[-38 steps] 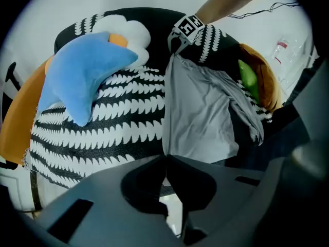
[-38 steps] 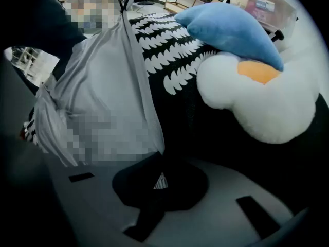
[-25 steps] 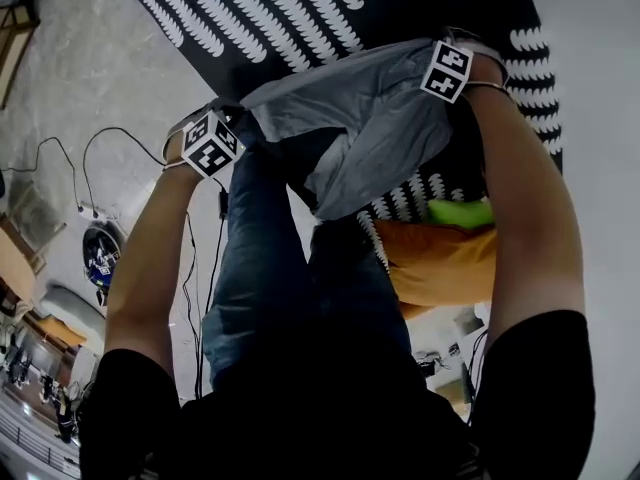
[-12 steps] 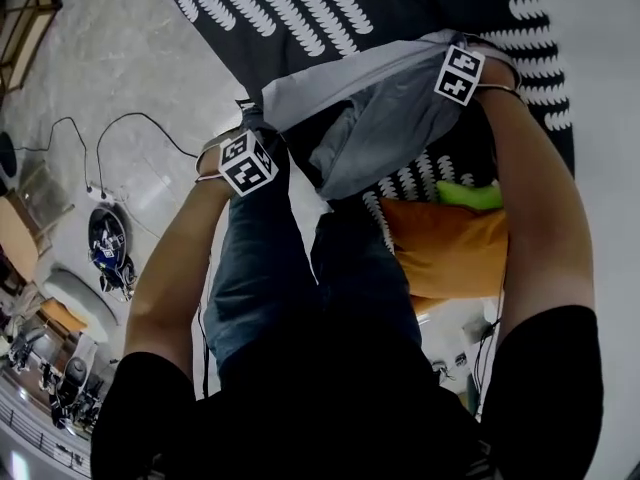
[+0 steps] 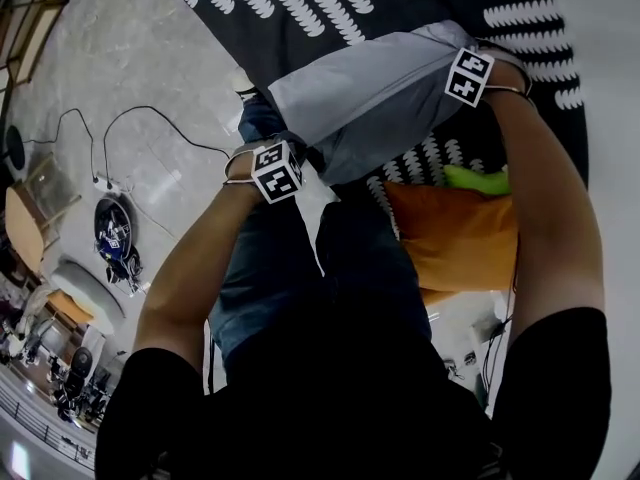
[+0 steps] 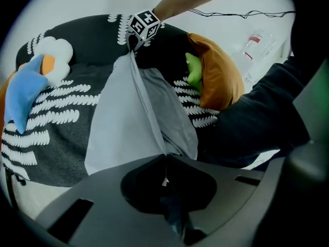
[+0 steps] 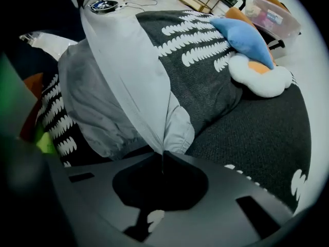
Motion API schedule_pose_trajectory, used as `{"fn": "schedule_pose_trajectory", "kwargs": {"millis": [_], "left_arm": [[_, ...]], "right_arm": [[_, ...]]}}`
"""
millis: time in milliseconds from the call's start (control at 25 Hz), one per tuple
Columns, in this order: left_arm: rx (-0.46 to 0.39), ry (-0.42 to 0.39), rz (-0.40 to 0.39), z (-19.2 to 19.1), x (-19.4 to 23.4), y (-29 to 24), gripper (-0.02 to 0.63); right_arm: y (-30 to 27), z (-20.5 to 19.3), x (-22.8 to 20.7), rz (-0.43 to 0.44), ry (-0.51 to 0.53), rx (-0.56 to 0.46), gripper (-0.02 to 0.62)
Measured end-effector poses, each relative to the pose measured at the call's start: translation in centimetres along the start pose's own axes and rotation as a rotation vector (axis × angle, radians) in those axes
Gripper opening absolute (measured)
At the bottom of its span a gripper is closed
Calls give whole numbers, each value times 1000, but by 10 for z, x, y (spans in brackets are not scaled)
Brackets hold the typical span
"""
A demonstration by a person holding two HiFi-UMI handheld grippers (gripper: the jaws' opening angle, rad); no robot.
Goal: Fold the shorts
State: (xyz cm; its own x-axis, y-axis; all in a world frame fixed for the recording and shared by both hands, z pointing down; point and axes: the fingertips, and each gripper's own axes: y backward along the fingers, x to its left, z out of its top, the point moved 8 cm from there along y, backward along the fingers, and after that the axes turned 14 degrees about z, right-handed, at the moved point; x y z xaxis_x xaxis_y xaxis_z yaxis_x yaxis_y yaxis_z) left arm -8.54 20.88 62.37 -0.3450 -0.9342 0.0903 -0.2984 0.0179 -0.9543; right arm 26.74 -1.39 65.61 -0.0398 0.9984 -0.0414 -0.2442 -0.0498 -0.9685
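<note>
From the head view, the grey shorts (image 5: 380, 98) hung stretched in the upper middle of the frame, held up off a black blanket with white leaf-like marks (image 5: 330, 8). The left gripper (image 5: 276, 169) sat left of centre and the right gripper (image 5: 470, 75) at the upper right, each at one end of the cloth's top edge. Below the shorts were the person's legs in blue jeans (image 5: 270, 268). An orange cushion (image 5: 455, 238) lay at the right with a green thing (image 5: 478, 178) just above it. Cables (image 5: 140, 128) trailed over the pale floor at the left.

In the left gripper view, the jaws were closed at lower centre, pinching a corner of the shorts. The cloth ran up from there in a taut fold to the other gripper's marker cube at the top. Most of the shorts hung down left of that fold, in front of the blanket. A blue soft toy (image 6: 23, 94) and a white one (image 6: 54, 50) lay at the left edge. A plastic bottle (image 6: 254, 45) lay on the floor at the upper right.

In the right gripper view, the jaws were likewise pressed together at lower centre, clamped on the other corner. The shorts rose from them toward the upper left, with loose folds sagging at the left. The two soft toys lay at the upper right of the blanket.
</note>
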Motion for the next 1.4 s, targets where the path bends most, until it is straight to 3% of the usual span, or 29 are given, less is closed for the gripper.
{"fn": "schedule_pose_trajectory", "kwargs": {"millis": [320,720,960,1080,1400], "left_arm": [[7,-25,-107,17,-64,-28,21],[27,-77,-194,21,-111,-60,21],[23,-24,-225,22,-124,-77,23],[22,-16,-235,24,-125,-81,27],[32,16,-306,28,-135,-78,152]], "right_arm": [[-24,-18,37,2,86,74,8],[-52,-36,79,29,86,98,9],[-72,-43,94,43,64,83,14],[-76,-49,101,57,40,86,47],[-71,-59,112,120,-54,70,148]]}}
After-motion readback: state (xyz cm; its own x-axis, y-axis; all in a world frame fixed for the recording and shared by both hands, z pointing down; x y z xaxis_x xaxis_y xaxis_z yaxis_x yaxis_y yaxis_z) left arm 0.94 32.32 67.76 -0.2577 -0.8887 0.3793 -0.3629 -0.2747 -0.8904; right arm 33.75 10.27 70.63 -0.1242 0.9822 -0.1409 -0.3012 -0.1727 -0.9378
